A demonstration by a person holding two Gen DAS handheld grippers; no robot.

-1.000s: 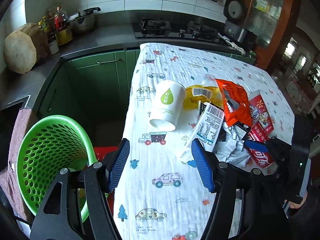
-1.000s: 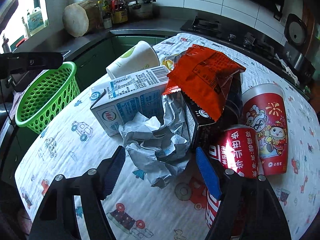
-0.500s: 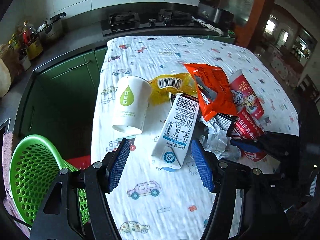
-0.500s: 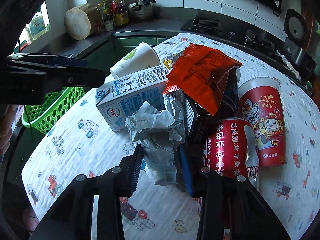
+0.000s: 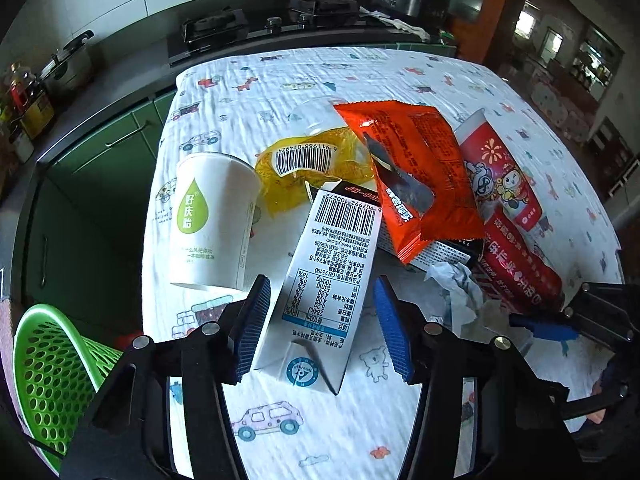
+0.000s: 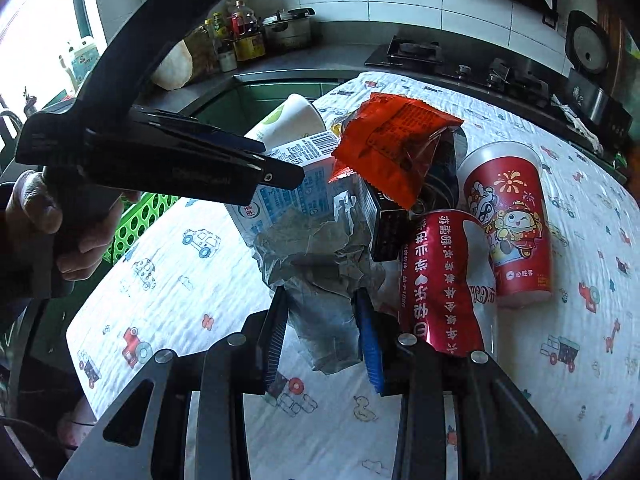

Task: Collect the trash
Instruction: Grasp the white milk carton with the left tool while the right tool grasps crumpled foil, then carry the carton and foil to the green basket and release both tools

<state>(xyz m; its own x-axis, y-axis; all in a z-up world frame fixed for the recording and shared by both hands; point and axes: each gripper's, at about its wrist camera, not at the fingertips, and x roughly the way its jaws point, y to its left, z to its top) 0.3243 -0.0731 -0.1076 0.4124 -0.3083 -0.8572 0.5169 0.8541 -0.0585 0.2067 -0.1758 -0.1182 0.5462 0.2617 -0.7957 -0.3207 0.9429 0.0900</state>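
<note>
A pile of trash lies on the patterned tablecloth (image 5: 280, 420). My left gripper (image 5: 322, 330) is open, its jaws standing on either side of the white milk carton (image 5: 332, 280) without pressing it. My right gripper (image 6: 322, 334) is shut on the crumpled grey paper (image 6: 320, 276). The carton also shows in the right wrist view (image 6: 304, 188), with the left gripper's body (image 6: 160, 160) above it. A white paper cup (image 5: 212, 220), yellow wrapper (image 5: 312, 168), orange snack bag (image 5: 412, 176), red cola can (image 6: 440, 280) and red paper cup (image 6: 508, 220) lie around.
A green perforated basket (image 5: 48, 364) stands below the table's left edge. Green cabinets and a dark counter with a gas hob (image 5: 264, 28) run behind. A black box (image 6: 388, 228) lies under the snack bag. The person's left hand (image 6: 36, 208) holds the left gripper.
My left gripper has moved forward to the milk carton, now between its open jaws. My right gripper has closed on the crumpled paper.
</note>
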